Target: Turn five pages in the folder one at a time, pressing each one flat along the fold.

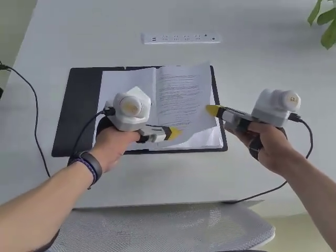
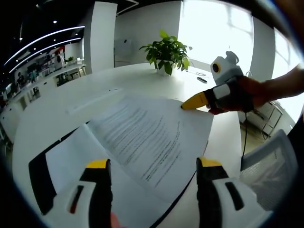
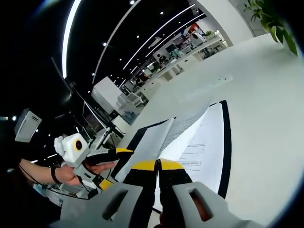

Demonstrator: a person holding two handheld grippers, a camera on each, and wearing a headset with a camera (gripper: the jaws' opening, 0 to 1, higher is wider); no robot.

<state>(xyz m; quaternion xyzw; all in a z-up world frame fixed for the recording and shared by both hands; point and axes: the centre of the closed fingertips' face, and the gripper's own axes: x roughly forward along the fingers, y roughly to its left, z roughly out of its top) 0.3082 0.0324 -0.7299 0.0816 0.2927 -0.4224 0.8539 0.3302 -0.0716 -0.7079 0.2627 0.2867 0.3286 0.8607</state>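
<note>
The person's left forearm, with a dark wristband (image 1: pixel 89 165) at the wrist, stretches over the near edge of the table (image 1: pixel 262 58). The left hand (image 1: pixel 113 147) carries the left gripper (image 1: pixel 171 133) low over the near edge of the folder (image 1: pixel 79 110), turned so it points rightward across the pages. In the left gripper view its fingers stand wide apart, grasping nothing, apparently poised to press along the fold once the sheet comes over. To the right, the right hand (image 1: pixel 265 142) holds the right gripper (image 1: pixel 212 110) roughly level and aimed left. Its fingers are clenched on the right edge of the page (image 1: pixel 181 97), which is lifted and bowed above the sheets beneath, probably mid-turn. The black folder lies open in the middle of the white table. Beyond it sit a power strip (image 1: pixel 181 38) and, at the far right, a plant (image 1: pixel 325 21).
</note>
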